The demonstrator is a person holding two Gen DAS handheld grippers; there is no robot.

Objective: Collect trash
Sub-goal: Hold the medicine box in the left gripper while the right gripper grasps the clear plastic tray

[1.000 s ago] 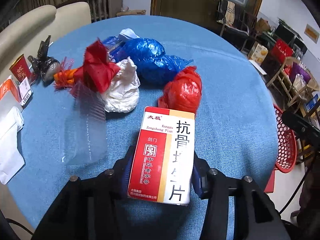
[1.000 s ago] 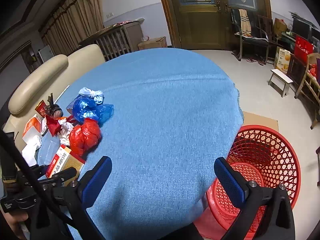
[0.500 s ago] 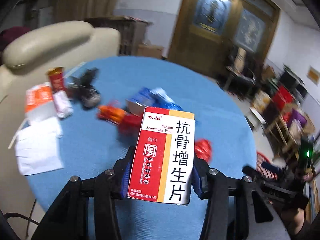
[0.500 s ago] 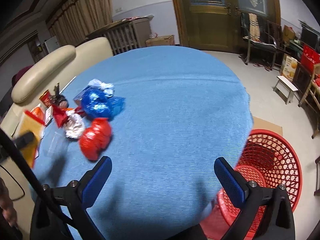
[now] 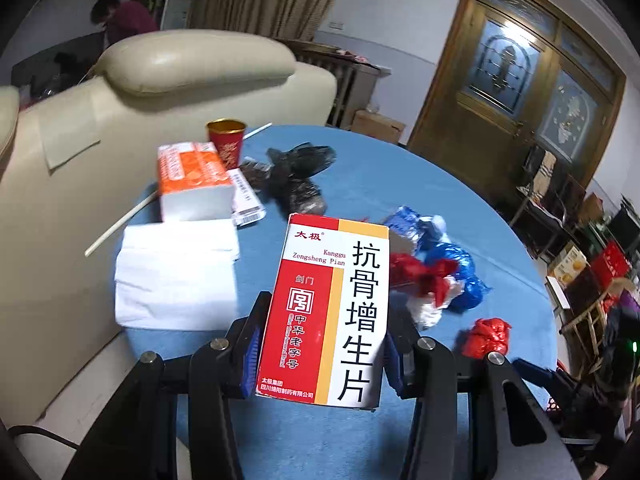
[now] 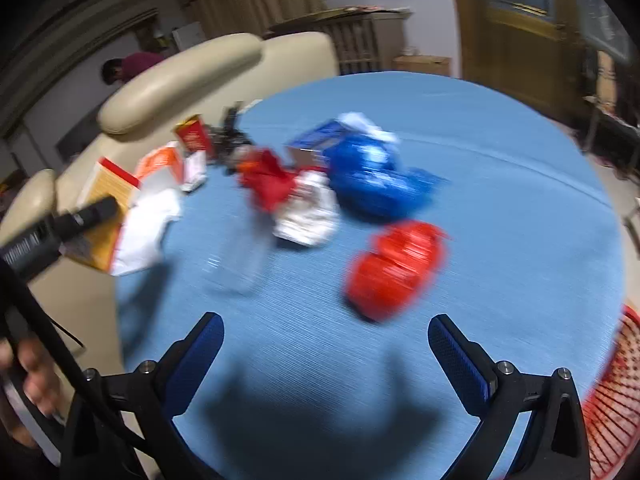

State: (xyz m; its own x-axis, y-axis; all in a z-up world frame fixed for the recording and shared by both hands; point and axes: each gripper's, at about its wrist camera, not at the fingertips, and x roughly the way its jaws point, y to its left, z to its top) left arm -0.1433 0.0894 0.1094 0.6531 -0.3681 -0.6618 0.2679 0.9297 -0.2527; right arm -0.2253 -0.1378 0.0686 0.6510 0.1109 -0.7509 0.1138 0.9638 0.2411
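Note:
My left gripper [image 5: 320,352] is shut on a red, yellow and white medicine box [image 5: 328,312] and holds it up above the blue round table [image 5: 360,184]; the box also shows at the left of the right wrist view [image 6: 106,208]. My right gripper [image 6: 326,360] is open and empty above the table's near side. Ahead of it lie a red crumpled bag [image 6: 394,268], a blue bag [image 6: 372,180], a red and white wad [image 6: 296,196] and a clear plastic bottle [image 6: 240,256]. The red mesh basket [image 6: 612,412] stands at the lower right.
A red paper cup [image 5: 225,142], an orange tissue pack [image 5: 192,180], white paper [image 5: 176,276], a black bag [image 5: 296,176] and a white straw [image 5: 120,224] lie at the table's far left. A beige sofa [image 5: 120,92] borders the table. A person [image 5: 124,20] sits behind it.
My left gripper has lifted the box and swung left and up, away from the trash pile. My right gripper has swung left from the basket toward the trash pile; its view is motion-blurred.

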